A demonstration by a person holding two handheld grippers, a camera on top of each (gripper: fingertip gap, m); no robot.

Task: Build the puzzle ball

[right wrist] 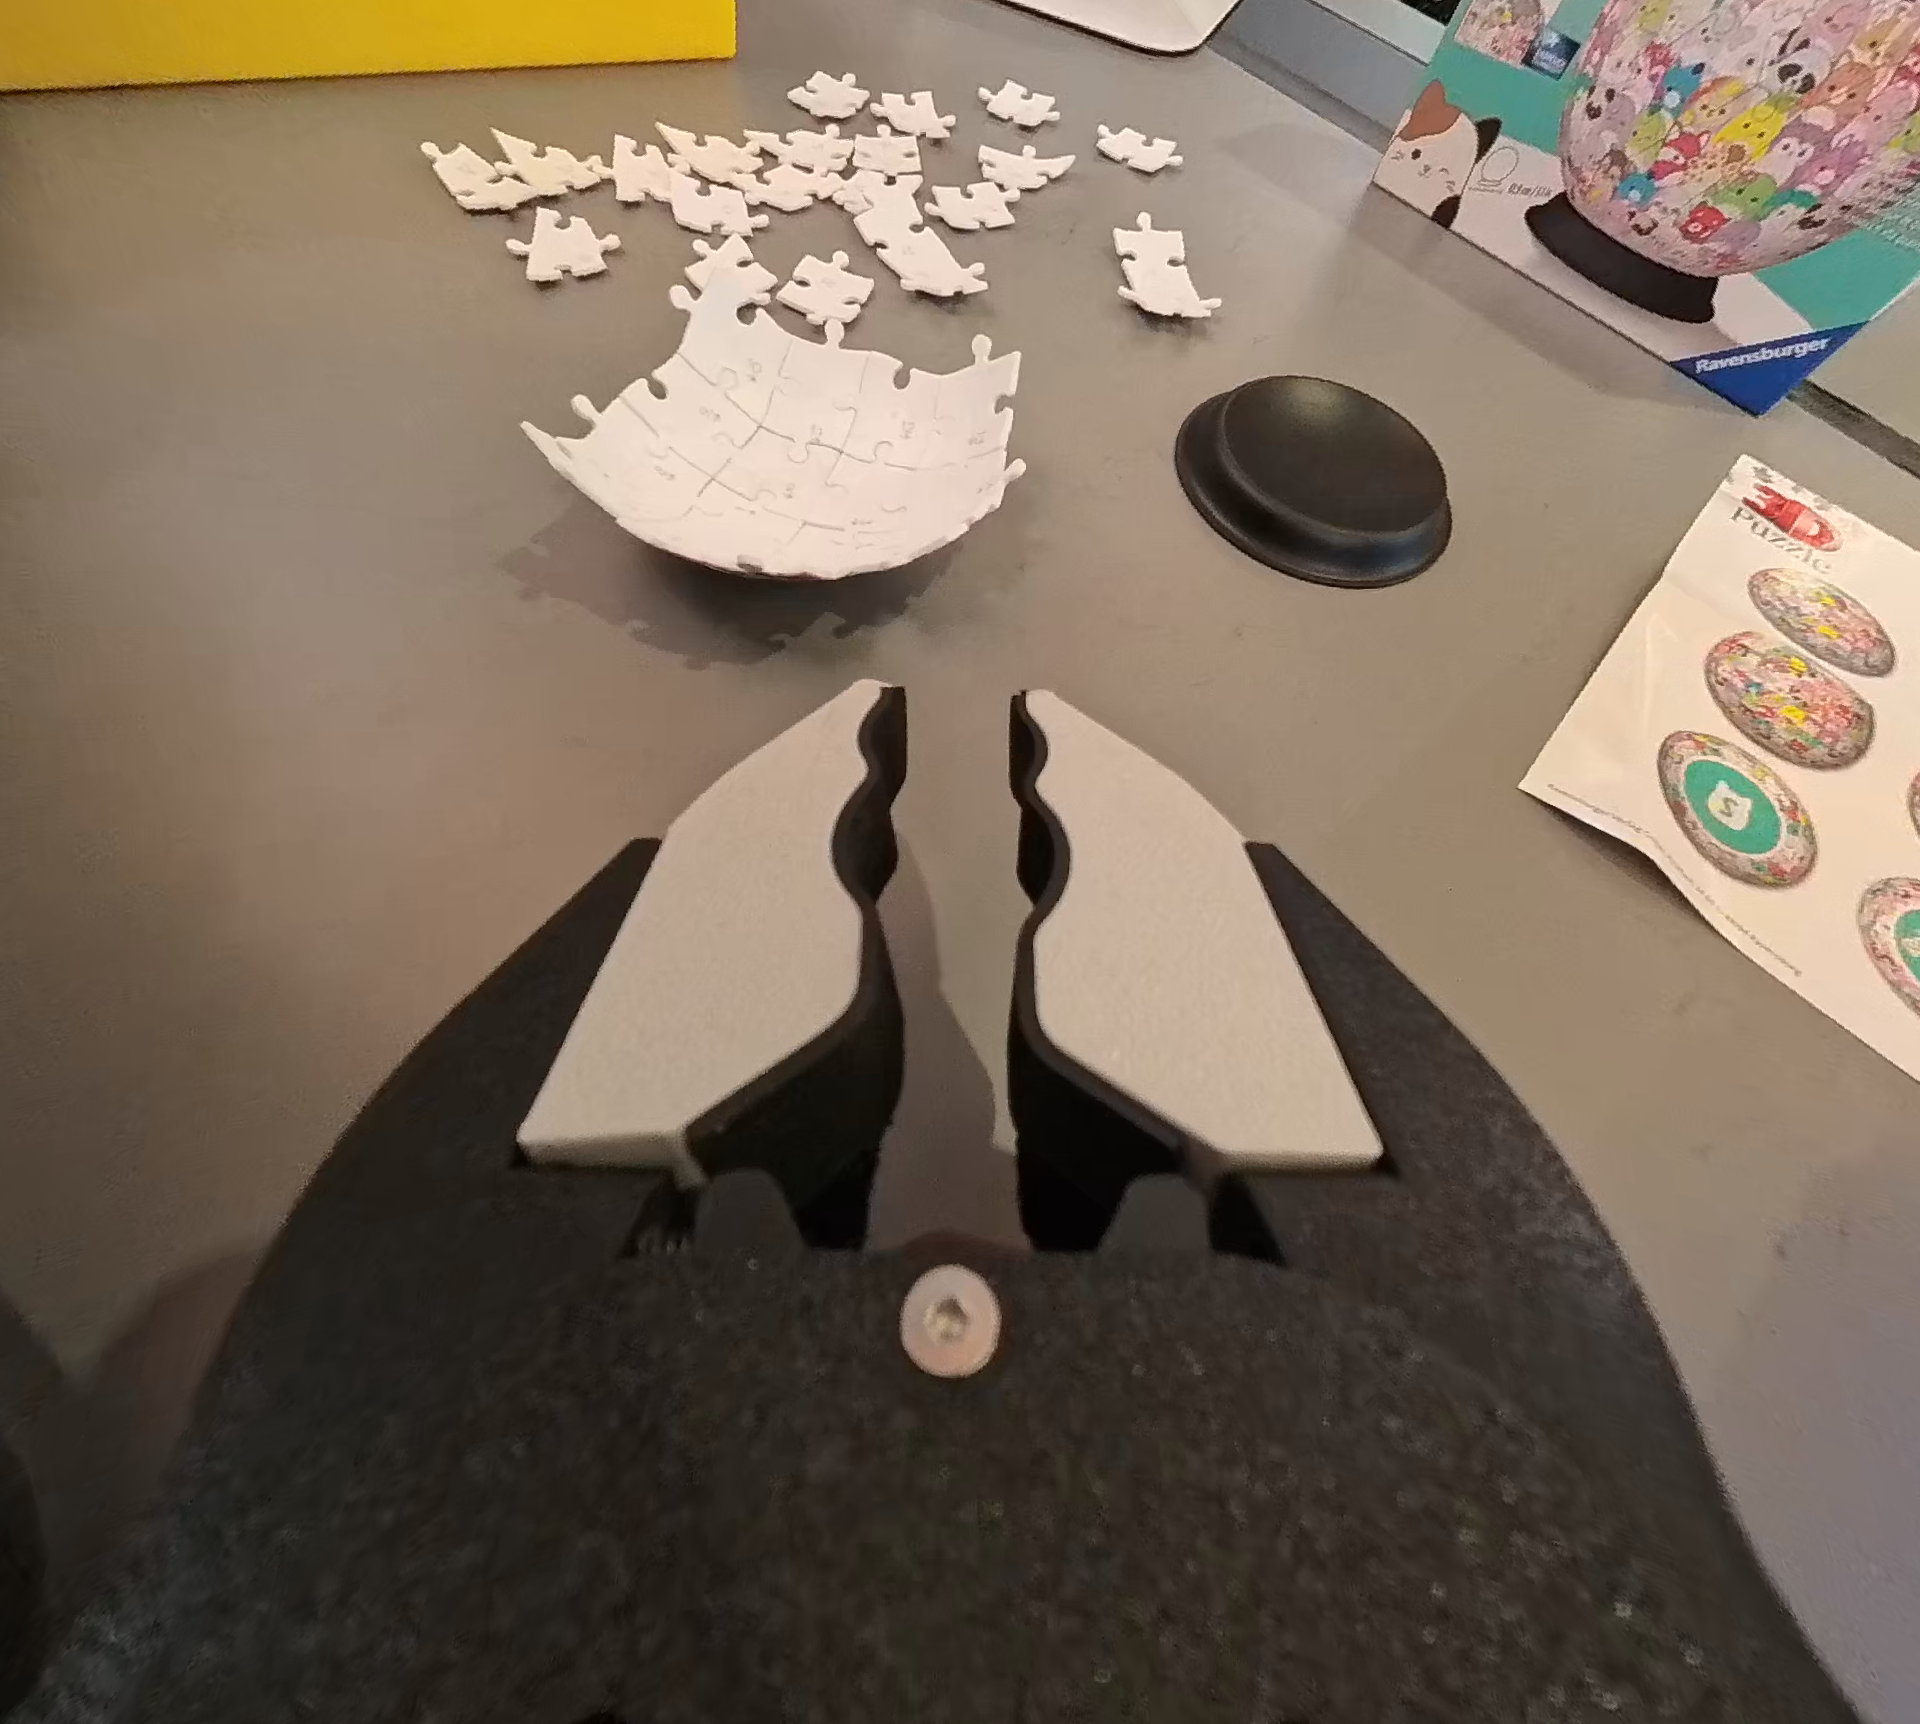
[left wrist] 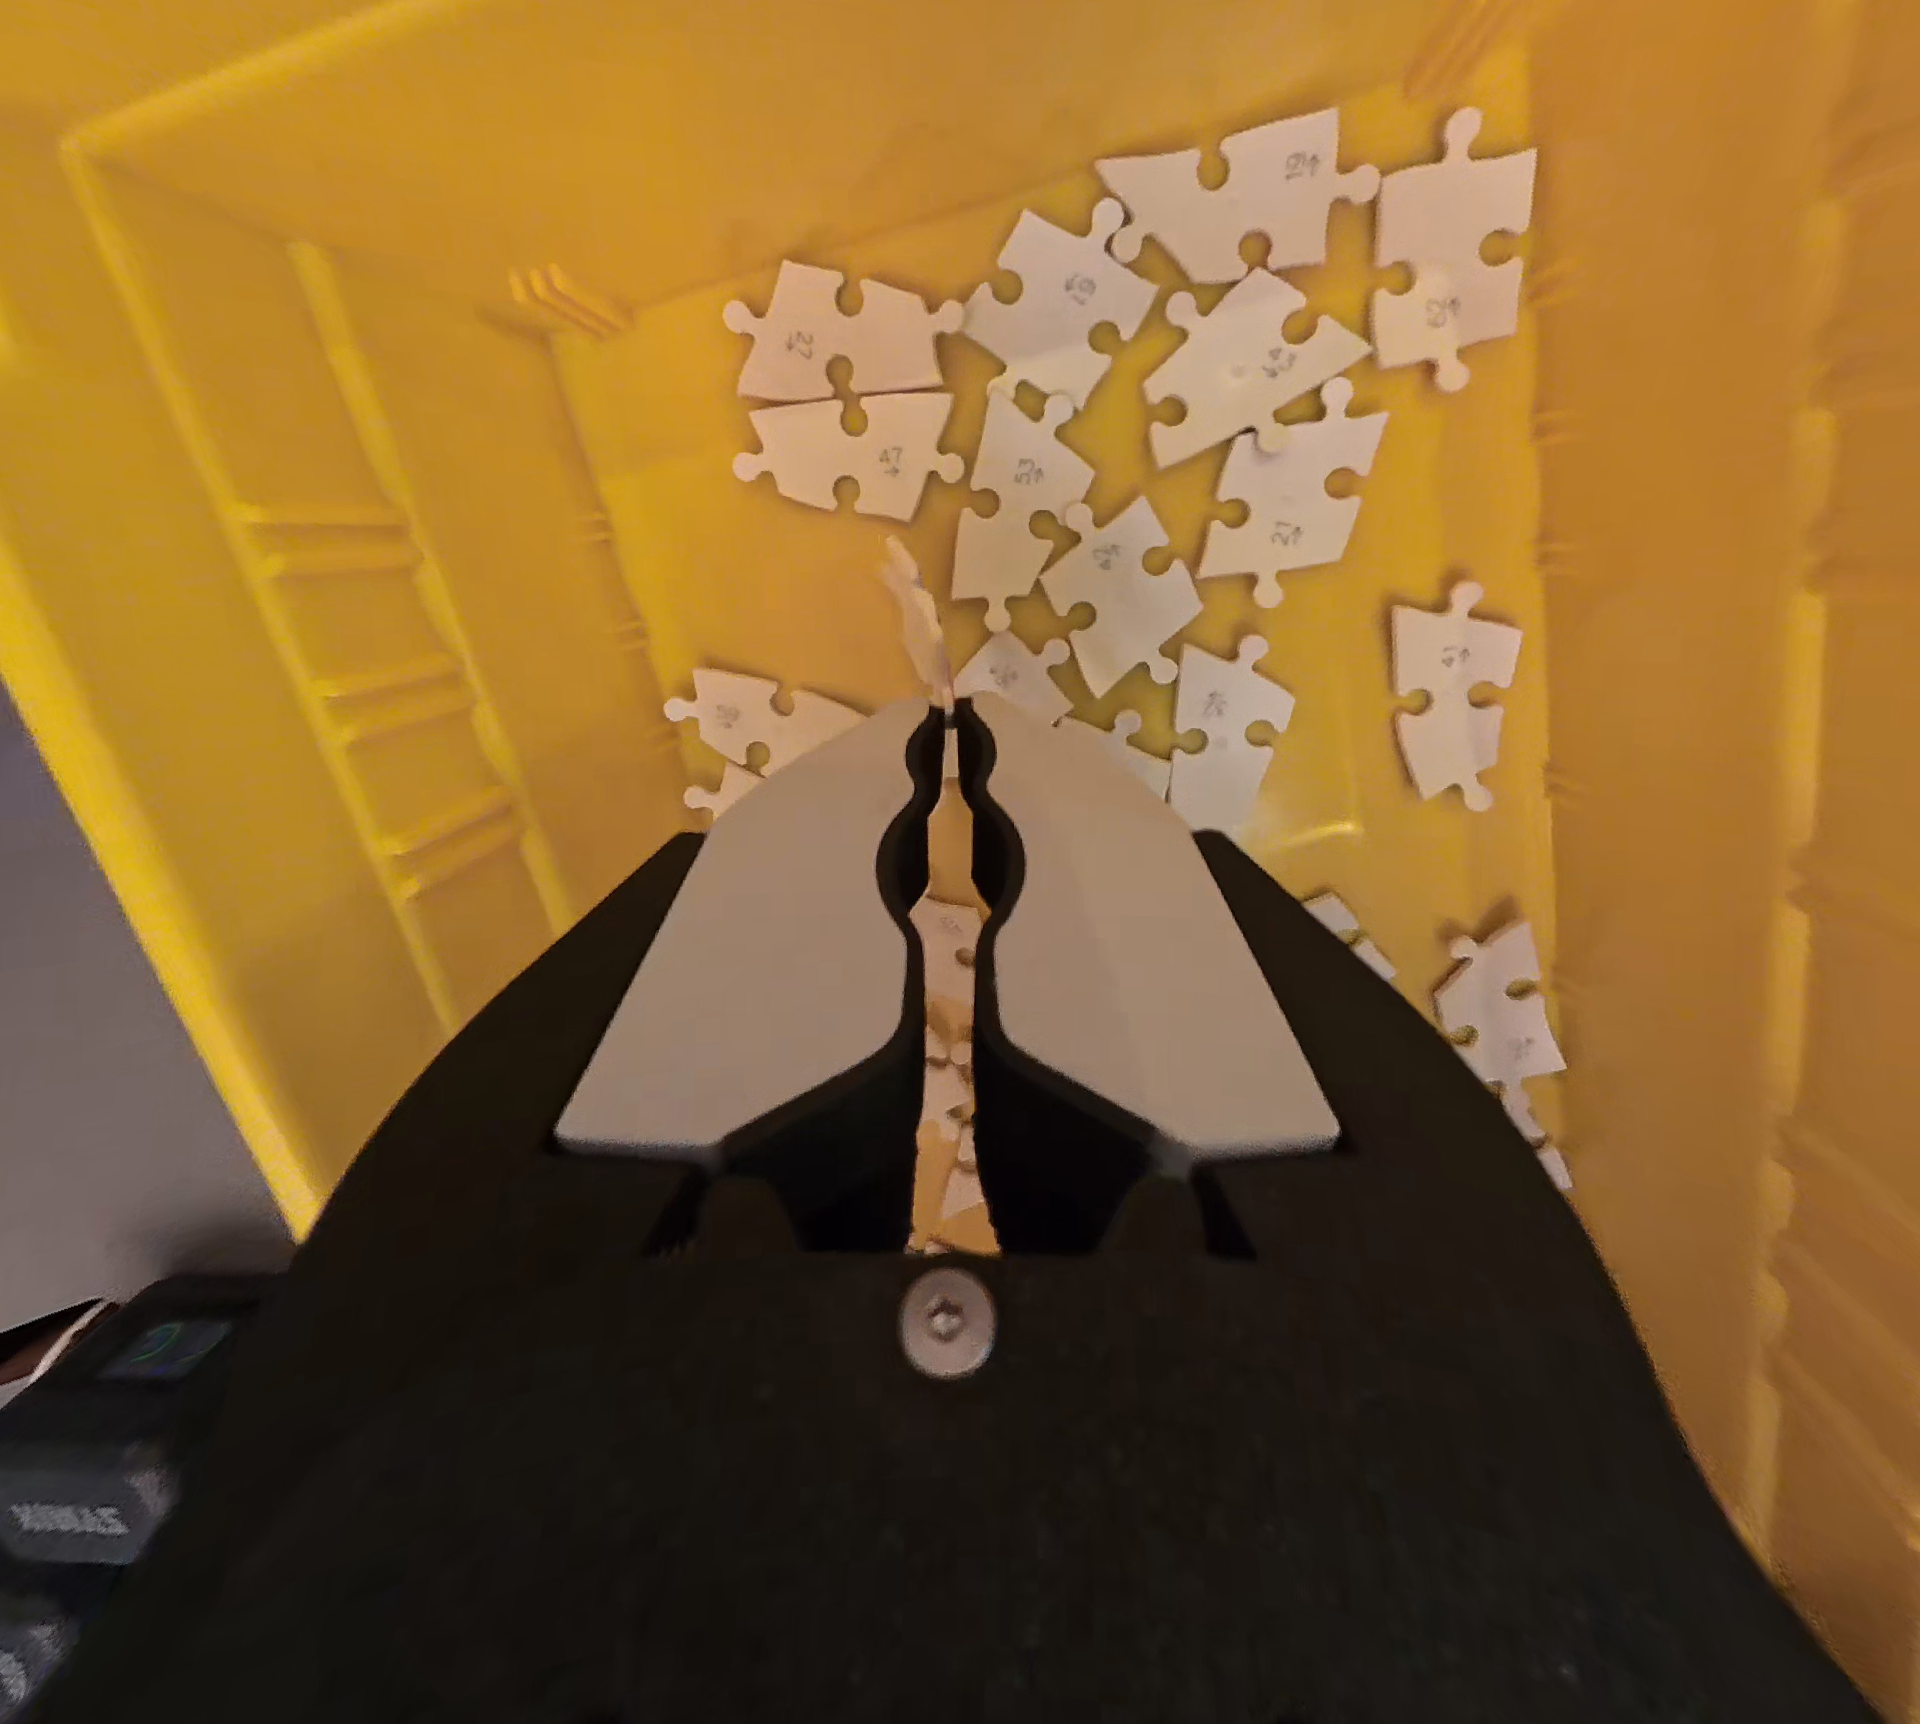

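White, bowl-shaped puzzle shell (right wrist: 774, 459) before gaping right hand-held gripper (right wrist: 958, 700); left hand-held gripper (left wrist: 954, 710) clamped on piece (left wrist: 916, 625).

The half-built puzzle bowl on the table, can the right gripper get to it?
Probably yes. The right gripper is open and empty, pointing toward the puzzle bowl, with only bare grey table between them.

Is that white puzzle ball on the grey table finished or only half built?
Only partly built. The puzzle ball is just a shallow open bowl of joined pieces, and many loose pieces lie scattered behind it on the table.
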